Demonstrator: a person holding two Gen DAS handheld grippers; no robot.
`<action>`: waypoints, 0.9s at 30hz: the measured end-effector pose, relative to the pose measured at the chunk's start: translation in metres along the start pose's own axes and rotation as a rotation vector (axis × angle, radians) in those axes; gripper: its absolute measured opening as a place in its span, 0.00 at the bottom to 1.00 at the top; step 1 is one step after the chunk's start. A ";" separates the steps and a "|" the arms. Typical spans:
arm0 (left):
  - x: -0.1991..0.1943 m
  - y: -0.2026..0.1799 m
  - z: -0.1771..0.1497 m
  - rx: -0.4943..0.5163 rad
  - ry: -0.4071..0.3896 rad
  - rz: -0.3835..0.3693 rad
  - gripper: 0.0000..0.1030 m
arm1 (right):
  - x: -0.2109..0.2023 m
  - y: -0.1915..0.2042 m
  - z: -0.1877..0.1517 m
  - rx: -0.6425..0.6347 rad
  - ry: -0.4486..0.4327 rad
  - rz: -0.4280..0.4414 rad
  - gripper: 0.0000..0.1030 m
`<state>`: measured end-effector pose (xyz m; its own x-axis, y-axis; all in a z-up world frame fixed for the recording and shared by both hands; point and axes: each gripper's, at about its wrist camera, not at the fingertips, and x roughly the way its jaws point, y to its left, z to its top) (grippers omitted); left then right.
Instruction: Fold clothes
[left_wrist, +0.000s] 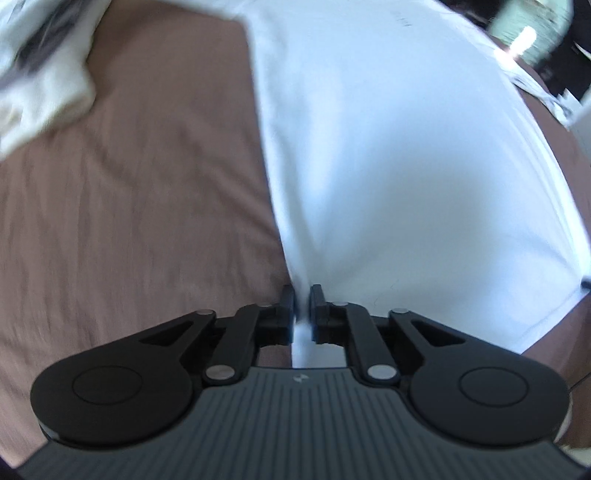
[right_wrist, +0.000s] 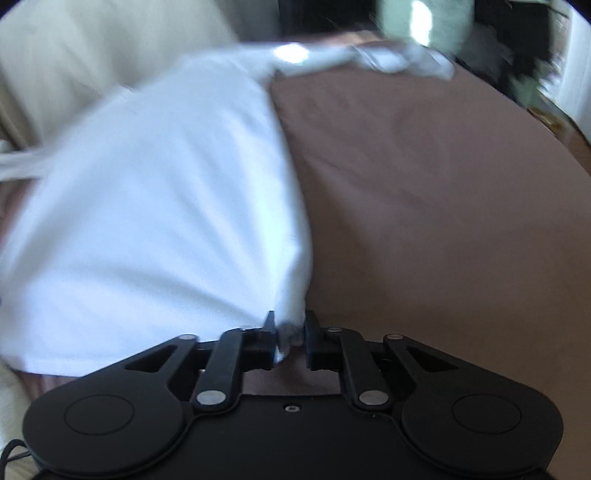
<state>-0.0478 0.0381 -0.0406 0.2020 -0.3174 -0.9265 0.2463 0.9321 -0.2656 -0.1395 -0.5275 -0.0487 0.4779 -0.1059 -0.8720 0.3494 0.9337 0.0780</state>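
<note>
**White garment pinched at both corners**

White garment is spread over the brown bedsheet, and I've got a corner in each tool. My left gripper is nipping a bunched edge between its narrow jaws. My right gripper is clamped on the other gathered corner. Crumpled pale clothing sits off to the left, all blurred.

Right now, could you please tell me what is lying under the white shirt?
A brown bedsheet shows around the white shirt and runs beneath it. Whatever else may lie under the shirt's middle is covered, so I cannot tell.
</note>
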 end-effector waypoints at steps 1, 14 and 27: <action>0.000 0.004 0.001 -0.027 0.020 -0.038 0.25 | -0.002 0.001 0.003 0.016 0.025 -0.073 0.39; -0.046 0.004 0.010 -0.025 -0.214 -0.095 0.56 | -0.022 0.123 0.055 -0.154 -0.179 0.171 0.45; -0.053 0.048 0.042 -0.115 -0.384 0.004 0.54 | 0.030 0.258 0.070 -0.534 -0.089 0.224 0.43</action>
<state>-0.0071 0.0921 0.0068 0.5479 -0.3361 -0.7661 0.1420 0.9398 -0.3107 0.0216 -0.3137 -0.0209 0.5670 0.1077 -0.8166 -0.2122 0.9771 -0.0185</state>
